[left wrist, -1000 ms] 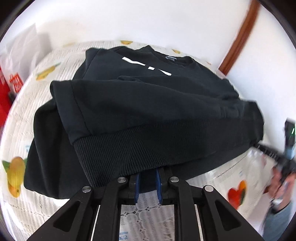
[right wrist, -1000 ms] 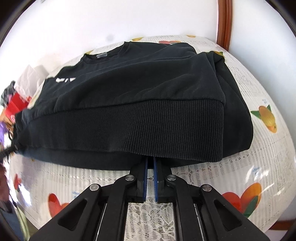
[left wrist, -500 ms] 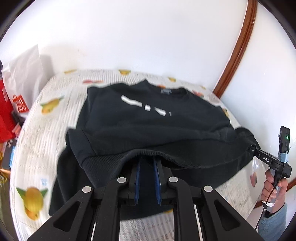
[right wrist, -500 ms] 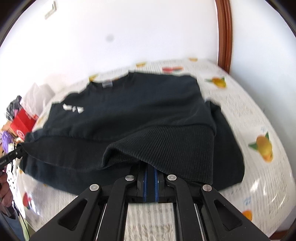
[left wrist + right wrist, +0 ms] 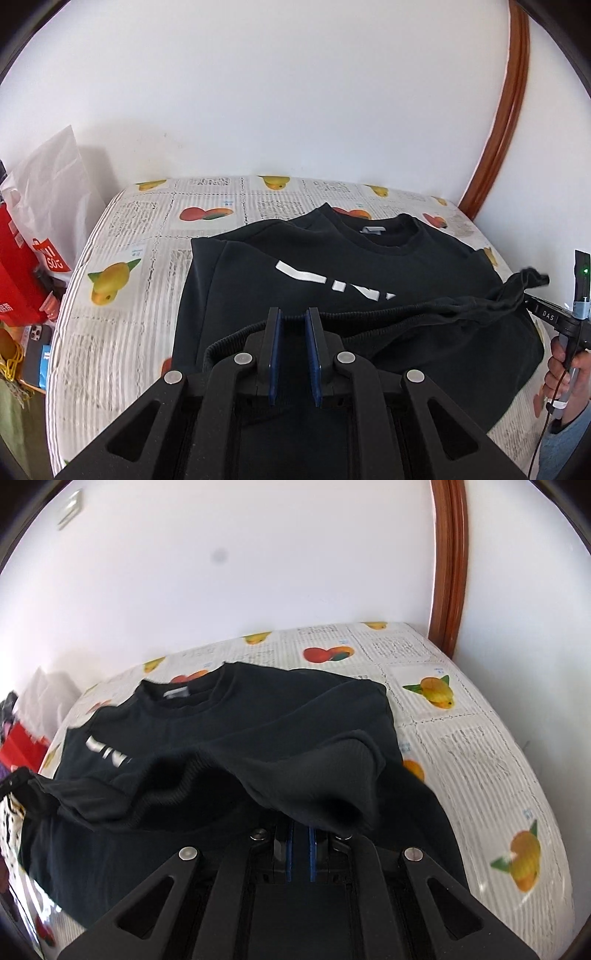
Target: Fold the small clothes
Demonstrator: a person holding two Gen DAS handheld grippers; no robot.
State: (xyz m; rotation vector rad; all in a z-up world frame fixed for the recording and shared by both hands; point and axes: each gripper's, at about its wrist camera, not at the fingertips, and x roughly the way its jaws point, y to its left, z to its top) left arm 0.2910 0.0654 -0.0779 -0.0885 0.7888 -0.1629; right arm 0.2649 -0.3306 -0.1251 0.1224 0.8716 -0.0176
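A black sweatshirt (image 5: 332, 266) with white chest lettering lies on the fruit-print tablecloth (image 5: 129, 236), neck toward the far wall. Its ribbed hem (image 5: 424, 312) is lifted off the table, stretched between both grippers. My left gripper (image 5: 293, 314) is at the hem's left end, blue pads a little apart with hem cloth between them. My right gripper (image 5: 300, 823) is shut on the hem's right corner (image 5: 332, 771), which drapes over its fingertips. The right gripper also shows in the left wrist view (image 5: 543, 310), pinching bunched cloth.
A white wall stands close behind the table. A brown wooden frame (image 5: 506, 110) runs up at the right. A white bag (image 5: 51, 192), red bags (image 5: 18, 273) and a phone (image 5: 35, 343) sit left of the table. The table's right edge (image 5: 524, 760) curves near.
Both grippers have risen and pulled back, lifting the hem off the table. More of the chest, lettering and far tablecloth now shows. The hem sags between the grippers.
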